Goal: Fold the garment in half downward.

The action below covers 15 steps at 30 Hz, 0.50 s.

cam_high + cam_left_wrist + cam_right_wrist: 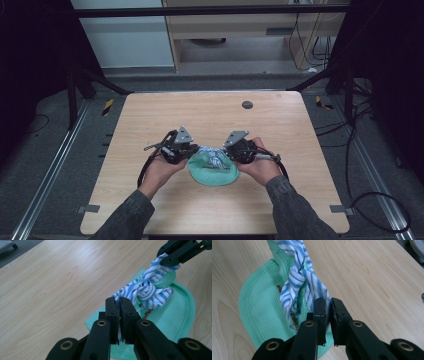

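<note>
The left gripper (119, 305) is seen with its two black jaws pinched shut on one end of a blue-and-white striped cloth (146, 290), which is knotted over a green mesh cloth (178, 315) laid on the wooden table (55, 285). The other end is clamped by the right gripper (168, 258) at the upper right.

In the left gripper view, the left tool (119, 305) covers the end of the blue-striped cloth (147, 290) it pinches, and the green mesh bag (182, 315) runs off the bottom edge. Brown lettering (148, 313) on the bag is mostly covered and unreadable. From the high view, the small dark spot (247, 104) on the counter (150, 150) is too tiny to identify, perhaps a hole.
</note>
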Tool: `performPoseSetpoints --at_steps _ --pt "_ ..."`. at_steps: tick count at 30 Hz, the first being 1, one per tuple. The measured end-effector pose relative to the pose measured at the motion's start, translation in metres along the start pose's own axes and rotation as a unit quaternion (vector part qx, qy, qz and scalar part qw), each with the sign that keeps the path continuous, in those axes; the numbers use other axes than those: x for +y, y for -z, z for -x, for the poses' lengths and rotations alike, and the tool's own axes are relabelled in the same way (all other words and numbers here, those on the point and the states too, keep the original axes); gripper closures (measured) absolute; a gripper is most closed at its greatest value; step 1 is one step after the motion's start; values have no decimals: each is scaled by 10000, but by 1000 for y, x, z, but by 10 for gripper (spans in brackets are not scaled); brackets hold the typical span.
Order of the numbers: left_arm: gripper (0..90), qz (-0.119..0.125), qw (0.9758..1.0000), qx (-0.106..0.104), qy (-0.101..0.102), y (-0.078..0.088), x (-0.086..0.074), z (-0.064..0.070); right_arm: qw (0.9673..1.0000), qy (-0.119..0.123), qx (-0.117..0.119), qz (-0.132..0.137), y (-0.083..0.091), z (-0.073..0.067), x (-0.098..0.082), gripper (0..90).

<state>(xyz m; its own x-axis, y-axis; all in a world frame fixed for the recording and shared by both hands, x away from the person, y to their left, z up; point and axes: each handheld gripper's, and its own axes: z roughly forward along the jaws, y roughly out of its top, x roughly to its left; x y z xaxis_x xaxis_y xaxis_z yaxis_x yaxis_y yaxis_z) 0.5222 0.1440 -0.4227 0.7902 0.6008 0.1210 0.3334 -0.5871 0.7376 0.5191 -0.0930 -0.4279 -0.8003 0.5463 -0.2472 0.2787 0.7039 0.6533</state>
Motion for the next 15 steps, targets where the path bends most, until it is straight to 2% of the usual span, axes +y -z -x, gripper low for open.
performPoseSetpoints --at_steps 15 --pt "856 -47 10000 -79 -5 -2 -15 6 9999 75 77 -72 -3 -11 -7 822"
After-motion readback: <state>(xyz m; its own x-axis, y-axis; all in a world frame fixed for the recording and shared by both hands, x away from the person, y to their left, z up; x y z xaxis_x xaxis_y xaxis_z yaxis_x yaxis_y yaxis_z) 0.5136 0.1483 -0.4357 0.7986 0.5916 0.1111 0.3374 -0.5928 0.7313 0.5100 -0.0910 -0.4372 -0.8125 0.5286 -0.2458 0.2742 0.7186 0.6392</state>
